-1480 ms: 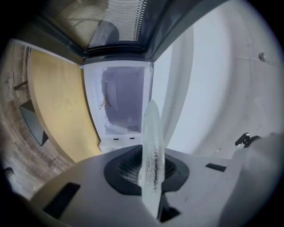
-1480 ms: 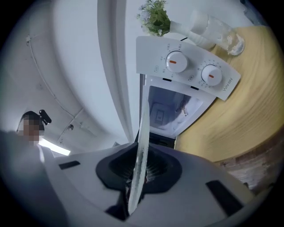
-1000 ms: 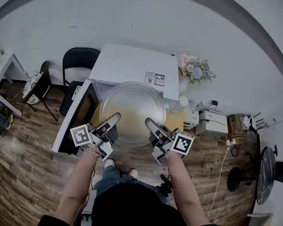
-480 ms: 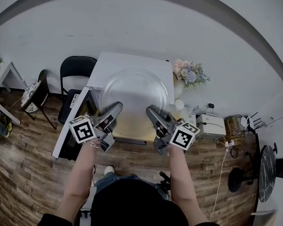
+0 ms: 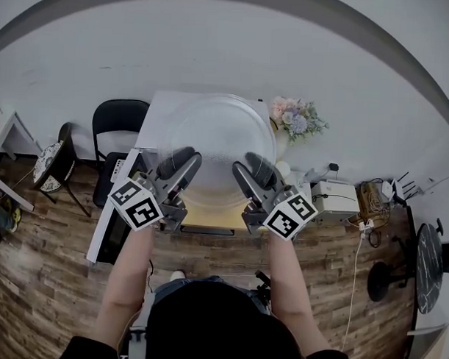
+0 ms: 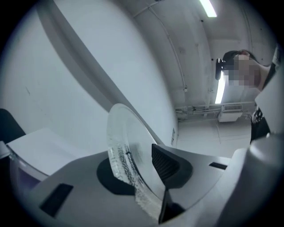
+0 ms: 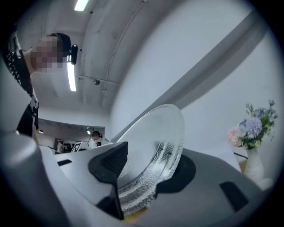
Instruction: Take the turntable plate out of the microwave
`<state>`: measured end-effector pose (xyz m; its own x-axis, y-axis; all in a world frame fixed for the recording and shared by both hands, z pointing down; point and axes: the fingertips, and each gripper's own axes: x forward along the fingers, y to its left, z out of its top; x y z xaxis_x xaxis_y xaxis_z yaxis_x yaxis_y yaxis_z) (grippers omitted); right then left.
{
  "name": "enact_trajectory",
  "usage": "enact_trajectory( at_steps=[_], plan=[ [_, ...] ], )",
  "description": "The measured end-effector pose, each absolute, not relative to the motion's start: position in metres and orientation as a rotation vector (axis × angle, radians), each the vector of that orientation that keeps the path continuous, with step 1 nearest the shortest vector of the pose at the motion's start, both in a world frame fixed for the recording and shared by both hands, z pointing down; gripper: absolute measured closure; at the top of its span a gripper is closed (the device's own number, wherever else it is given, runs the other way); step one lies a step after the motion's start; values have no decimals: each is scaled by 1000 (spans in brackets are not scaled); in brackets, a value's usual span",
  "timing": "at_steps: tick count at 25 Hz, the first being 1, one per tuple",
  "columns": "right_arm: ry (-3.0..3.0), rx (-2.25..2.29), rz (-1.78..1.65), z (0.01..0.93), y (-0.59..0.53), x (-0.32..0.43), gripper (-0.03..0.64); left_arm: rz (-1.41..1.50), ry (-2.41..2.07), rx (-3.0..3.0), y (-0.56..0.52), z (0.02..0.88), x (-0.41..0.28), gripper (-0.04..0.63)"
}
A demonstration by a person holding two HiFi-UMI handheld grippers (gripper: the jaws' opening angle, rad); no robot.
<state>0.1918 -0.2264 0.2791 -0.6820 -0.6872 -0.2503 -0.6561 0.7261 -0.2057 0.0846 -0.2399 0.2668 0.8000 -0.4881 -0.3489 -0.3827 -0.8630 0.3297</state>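
The clear glass turntable plate (image 5: 220, 149) hangs in the air over the white microwave (image 5: 158, 110), outside its cavity. My left gripper (image 5: 181, 160) grips the plate's near-left rim and my right gripper (image 5: 253, 166) the near-right rim. In the left gripper view the ribbed rim of the plate (image 6: 122, 142) runs between the jaws of the left gripper (image 6: 140, 166), which are opening slightly. In the right gripper view the plate (image 7: 155, 142) stands between the jaws of the right gripper (image 7: 144, 166), which are opening too. The microwave door (image 5: 109, 219) hangs open to the left.
A vase of flowers (image 5: 294, 115) stands just right of the microwave, close to the plate's far-right edge. A black chair (image 5: 116, 116) is behind on the left, a small white appliance (image 5: 334, 197) with cables on the right, and wooden floor below.
Both grippers have risen with the plate, from the microwave's mouth to above its top. Both have rolled at the wrist, and the plate now covers most of the microwave top.
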Motion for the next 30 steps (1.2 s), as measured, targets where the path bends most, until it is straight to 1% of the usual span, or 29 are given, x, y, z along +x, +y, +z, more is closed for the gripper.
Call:
enact_trajectory(
  at_steps=[4, 8, 14, 30],
  plan=[
    [2597, -1091, 8, 265, -228, 195, 400, -673, -663, 2836, -241, 254, 89, 486],
    [2574, -1139, 88, 259, -232, 200, 371, -679, -682, 2886, -244, 250, 95, 474],
    [2566, -1148, 180, 247, -236, 202, 365, -715, -685, 2931, -248, 240, 97, 466],
    [2565, -1139, 233, 236, -240, 187, 354, -708, -723, 2963, -250, 231, 83, 456]
  ],
)
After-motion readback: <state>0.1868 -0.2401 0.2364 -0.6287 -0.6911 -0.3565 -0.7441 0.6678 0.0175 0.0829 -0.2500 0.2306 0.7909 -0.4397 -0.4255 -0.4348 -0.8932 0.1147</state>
